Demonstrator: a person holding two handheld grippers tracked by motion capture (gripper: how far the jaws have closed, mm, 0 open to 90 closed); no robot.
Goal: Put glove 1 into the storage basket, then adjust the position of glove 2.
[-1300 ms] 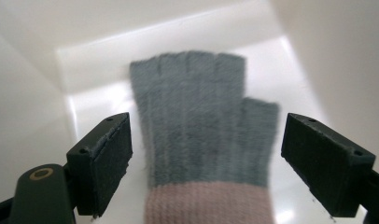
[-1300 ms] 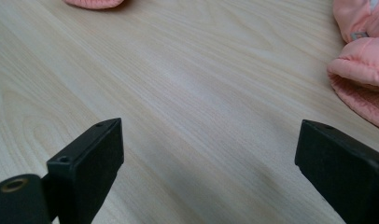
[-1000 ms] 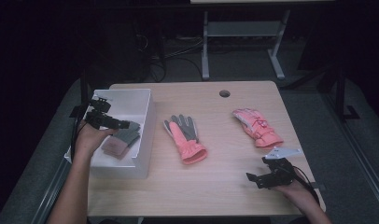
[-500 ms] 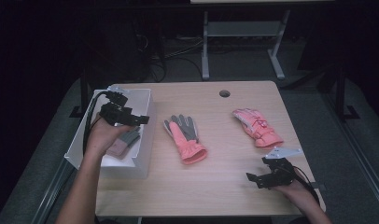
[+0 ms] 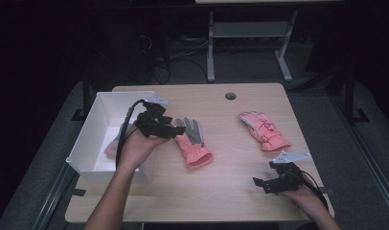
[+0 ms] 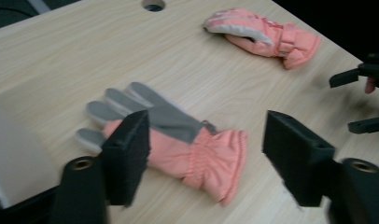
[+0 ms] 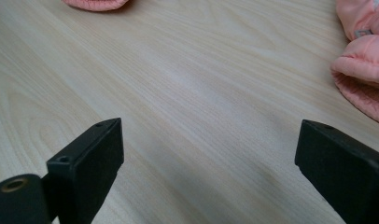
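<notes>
left hand-held gripper [image 5: 176, 130] half-open, jaws just been closing, empty over centre-frame glove [image 5: 192, 143]; may pinch only cuff.

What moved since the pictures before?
The left hand-held gripper left the white box for the near glove; its jaws have just been closing, gripping nothing yet. The right hand-held gripper, both table gloves and the far glove stayed put.

Table [image 5: 221, 191]: pale wood-grain top, smooth, matt.
Near glove [image 6: 187, 144]: salmon padded cloth, puckered at cuff; grey palm and fingers smoother, faint sheen.
Far glove [image 6: 262, 35], at 1 o'clock from near glove: same pink cloth, pale grey patch.
Box [image 5: 94, 120]: white, smooth, matt walls.
Left gripper [image 6: 206, 154]: black matt plastic.
</notes>
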